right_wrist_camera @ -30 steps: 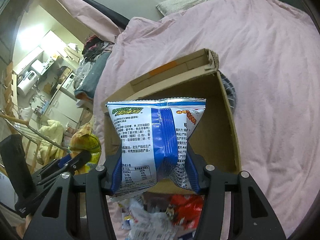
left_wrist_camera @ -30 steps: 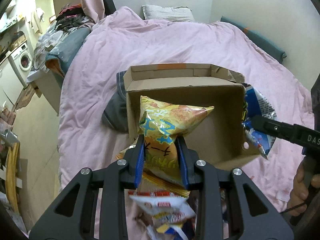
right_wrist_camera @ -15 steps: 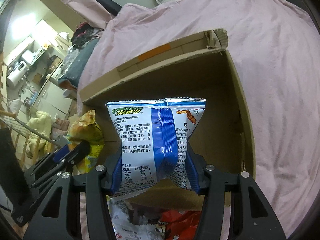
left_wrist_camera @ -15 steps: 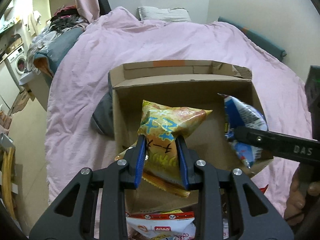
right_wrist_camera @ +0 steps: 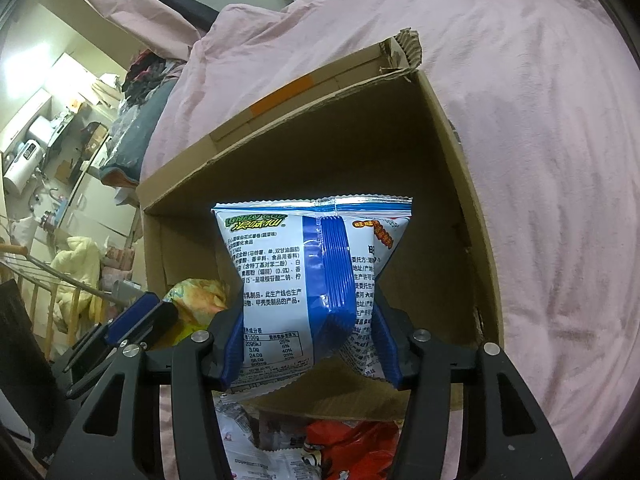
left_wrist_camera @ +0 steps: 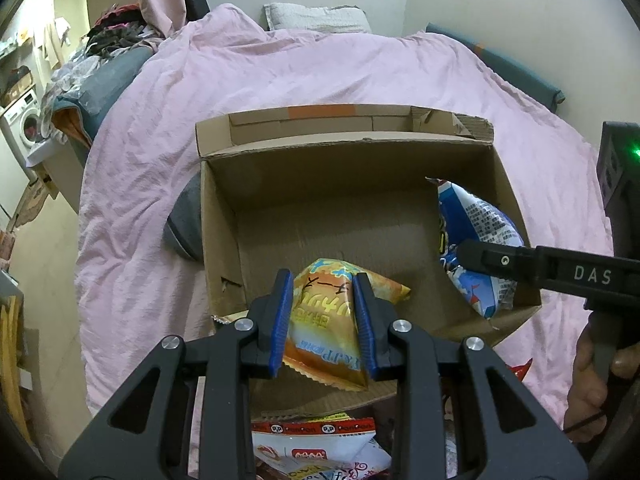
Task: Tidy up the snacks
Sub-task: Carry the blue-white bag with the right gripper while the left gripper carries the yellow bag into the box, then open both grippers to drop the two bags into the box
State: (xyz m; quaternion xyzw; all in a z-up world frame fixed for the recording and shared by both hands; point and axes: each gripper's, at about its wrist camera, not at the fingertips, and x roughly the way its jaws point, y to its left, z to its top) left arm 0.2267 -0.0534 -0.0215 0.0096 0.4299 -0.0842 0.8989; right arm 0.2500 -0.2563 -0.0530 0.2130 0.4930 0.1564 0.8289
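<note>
Yellow bag (left_wrist_camera: 325, 322) lowered into box (left_wrist_camera: 360, 216) – left gripper (left_wrist_camera: 322, 318), right gripper (right_wrist_camera: 310, 344) clamp bags – blue bag (right_wrist_camera: 308, 276) label only right-wrist

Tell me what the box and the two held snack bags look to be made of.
The open brown box looks like corrugated cardboard: matte, with torn fluted edges at one corner. The yellow-orange snack bag in the left gripper and the blue-and-white snack bag in the right gripper look like thin glossy plastic film: shiny creases, crimped seals. Whether foil-lined, I cannot tell.
</note>
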